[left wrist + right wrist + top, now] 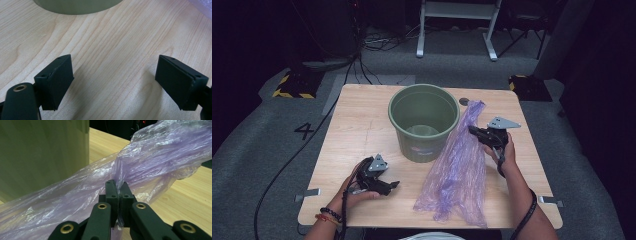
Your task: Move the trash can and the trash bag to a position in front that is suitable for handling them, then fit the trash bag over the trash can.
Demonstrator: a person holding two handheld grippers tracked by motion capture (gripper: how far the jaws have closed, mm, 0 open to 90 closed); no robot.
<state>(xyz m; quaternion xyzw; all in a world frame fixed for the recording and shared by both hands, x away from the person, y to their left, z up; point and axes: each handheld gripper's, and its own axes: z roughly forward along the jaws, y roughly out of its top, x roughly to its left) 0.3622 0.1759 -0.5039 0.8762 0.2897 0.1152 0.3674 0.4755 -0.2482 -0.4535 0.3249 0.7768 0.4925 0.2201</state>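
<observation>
Right gripper view: jaws are seen pressed together on a pinched fold of the purple plastic bag point(150, 162), film squeezed between the pads.
Right gripper point(474, 130): held at the right side of the table, jaws pointed left at the bag's upper part, just right of the bucket.
Left gripper point(115, 82): jaws are spread wide apart, nothing between them, bare wood below.
Left gripper position: held low near the front-left of the table point(357, 125), tips aimed right toward the bag, apart from it.
Bag: laid in a long crumpled strip from beside the bucket rim at the back down to the front edge, wider at the front end.
Bucket point(424, 121): green, upright, mid-table; the bag is touching or just beside its right wall.
Bucket in left gripper view: base edge is seen at top.
</observation>
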